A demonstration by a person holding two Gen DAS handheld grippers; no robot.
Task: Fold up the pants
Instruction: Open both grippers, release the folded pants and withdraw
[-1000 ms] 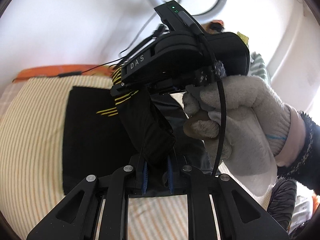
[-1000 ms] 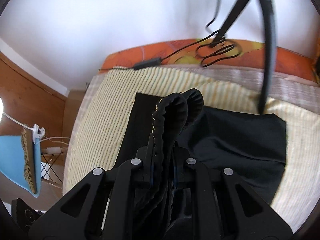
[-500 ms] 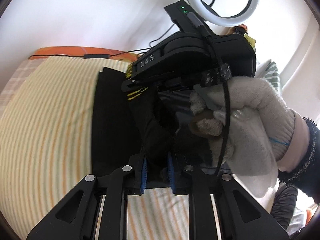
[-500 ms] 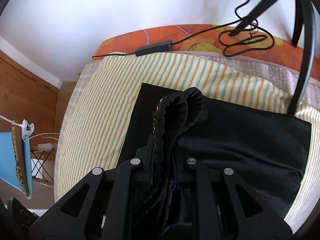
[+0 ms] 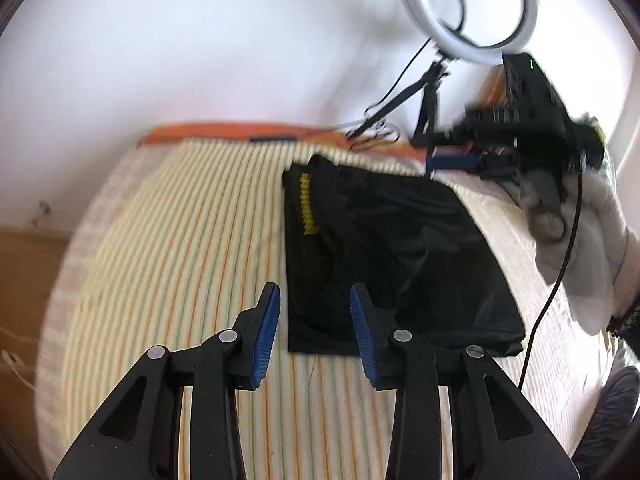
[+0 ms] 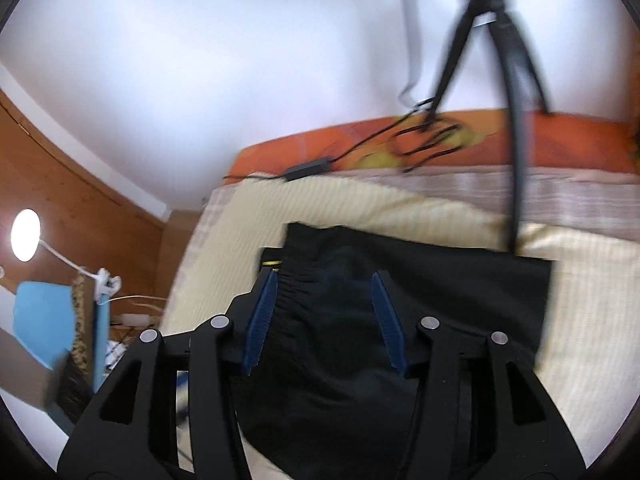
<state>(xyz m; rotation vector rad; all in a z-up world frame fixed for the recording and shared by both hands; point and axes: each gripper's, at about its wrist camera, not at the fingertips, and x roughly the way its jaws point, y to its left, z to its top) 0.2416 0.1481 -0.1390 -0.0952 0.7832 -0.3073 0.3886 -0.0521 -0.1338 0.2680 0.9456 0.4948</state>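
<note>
Left gripper: nearest item; jaws spread wide, holding nothing, hovering at the near left corner of the pants.

Right gripper: jaws spread wide, empty, over the elastic waistband. In the left view it appears farther right, in a gloved hand.

Pants: black, yellow side print; lying folded into a flat rectangle on the striped bed.

Beyond: cable on orange bedding, tripod, ring light, white wall.

Step, judged: a fold just laid, cloth let go. Next move likely calls for regripping an edge for a further fold, or smoothing.
</note>
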